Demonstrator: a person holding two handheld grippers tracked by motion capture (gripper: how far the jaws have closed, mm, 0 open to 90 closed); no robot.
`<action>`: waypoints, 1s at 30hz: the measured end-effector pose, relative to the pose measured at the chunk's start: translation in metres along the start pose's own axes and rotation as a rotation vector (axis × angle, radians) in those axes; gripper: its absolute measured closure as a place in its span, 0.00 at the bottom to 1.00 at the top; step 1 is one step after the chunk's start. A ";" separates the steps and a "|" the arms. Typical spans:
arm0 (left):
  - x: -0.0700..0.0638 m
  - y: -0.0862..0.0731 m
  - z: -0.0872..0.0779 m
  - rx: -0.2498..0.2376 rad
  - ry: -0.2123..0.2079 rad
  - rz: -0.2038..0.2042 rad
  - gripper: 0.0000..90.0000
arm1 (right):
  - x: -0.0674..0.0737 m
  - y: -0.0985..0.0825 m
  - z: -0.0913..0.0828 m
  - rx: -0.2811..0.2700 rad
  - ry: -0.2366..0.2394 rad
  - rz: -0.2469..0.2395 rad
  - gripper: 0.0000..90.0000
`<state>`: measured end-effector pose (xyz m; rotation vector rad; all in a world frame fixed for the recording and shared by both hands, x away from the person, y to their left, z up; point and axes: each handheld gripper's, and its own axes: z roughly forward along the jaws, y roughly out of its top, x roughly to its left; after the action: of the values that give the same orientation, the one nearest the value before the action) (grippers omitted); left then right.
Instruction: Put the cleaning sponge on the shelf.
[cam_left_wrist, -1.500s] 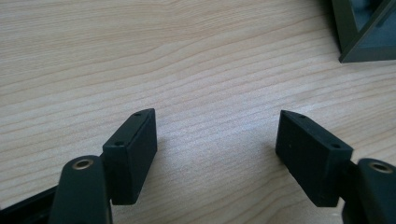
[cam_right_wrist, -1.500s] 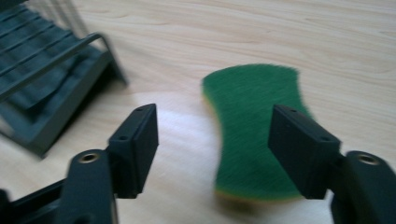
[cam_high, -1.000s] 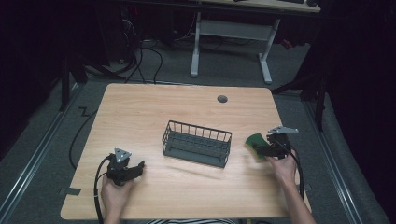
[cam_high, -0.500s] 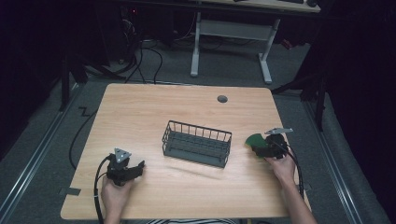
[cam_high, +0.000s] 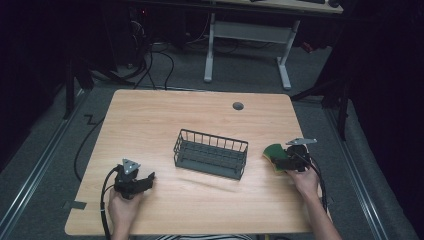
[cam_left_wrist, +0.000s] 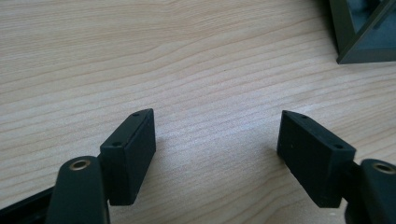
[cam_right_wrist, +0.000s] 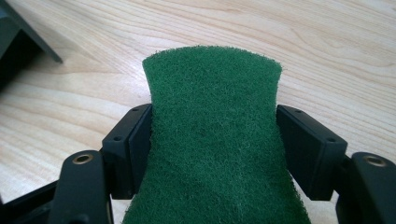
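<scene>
Jaws of the right gripper (cam_right_wrist: 215, 154) have just been closing and are now pinching the sides of the green, yellow-backed scouring sponge (cam_right_wrist: 212, 140), lying at the right of the light wooden table (cam_high: 150, 120) in the high view. Left gripper (cam_left_wrist: 217, 158) is resting spread and empty at lower left, so lifting the sponge toward the dark wire basket (cam_high: 211, 152) at centre is probably coming next.

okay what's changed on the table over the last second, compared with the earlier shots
The right gripper has just been closing its jaws on the green scouring sponge; its pads now pinch the sponge's sides, which bow inward. The sponge lies at the same spot on the table, right of the wire basket. The left gripper rests open on the wood as before, and the basket has not moved.
</scene>
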<state>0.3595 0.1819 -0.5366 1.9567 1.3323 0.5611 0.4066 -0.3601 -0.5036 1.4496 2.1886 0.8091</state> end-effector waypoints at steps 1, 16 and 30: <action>0.000 0.000 0.000 0.002 -0.001 0.002 0.32 | 0.000 0.000 -0.001 0.000 0.000 -0.003 0.34; -0.001 0.000 0.000 0.005 0.006 0.011 0.31 | 0.006 0.001 -0.014 -0.032 0.019 -0.016 0.34; -0.001 0.000 0.000 0.006 0.007 0.013 0.31 | 0.011 0.010 -0.032 -0.071 0.033 -0.034 0.34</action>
<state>0.3595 0.1808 -0.5366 1.9710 1.3279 0.5717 0.3897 -0.3554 -0.4728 1.3711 2.1793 0.8959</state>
